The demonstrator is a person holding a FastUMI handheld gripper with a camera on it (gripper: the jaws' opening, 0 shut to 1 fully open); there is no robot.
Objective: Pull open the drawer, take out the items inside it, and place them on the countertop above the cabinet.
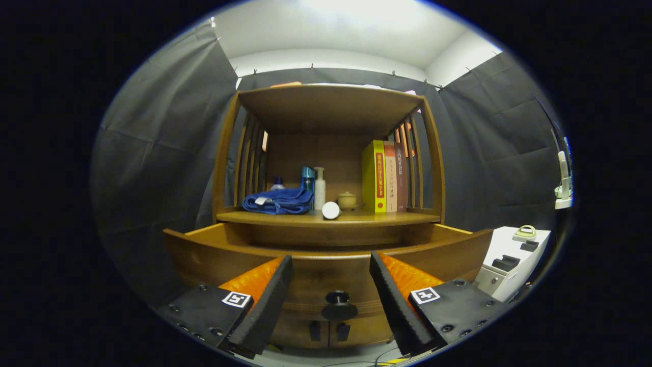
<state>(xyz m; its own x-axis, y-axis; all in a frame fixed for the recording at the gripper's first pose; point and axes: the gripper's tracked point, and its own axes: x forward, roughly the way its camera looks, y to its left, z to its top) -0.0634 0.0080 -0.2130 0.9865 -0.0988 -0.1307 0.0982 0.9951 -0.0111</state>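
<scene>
We see the claw (331,300) spread wide, its two fingers (265,300) apart and pinching nothing. Between them, a little ahead, sits the dark round knob (338,305) on the front of the drawer (326,267), which stands pulled out from the wooden cabinet (328,168); we cannot see what lies inside it. Above the drawer is the tabletop (397,218). Toward its left edge lies a folded blue towel (277,200), with a small bottle (277,183) and a blue container (307,178) behind it. Near the middle stands a white pump bottle (319,187), a white cylinder (331,210) lies at the front edge, and a small lidded pot (347,200) sits just beside it. Upright books (384,176) stand toward the right edge. A white unit (512,260) stands right of the cabinet.
</scene>
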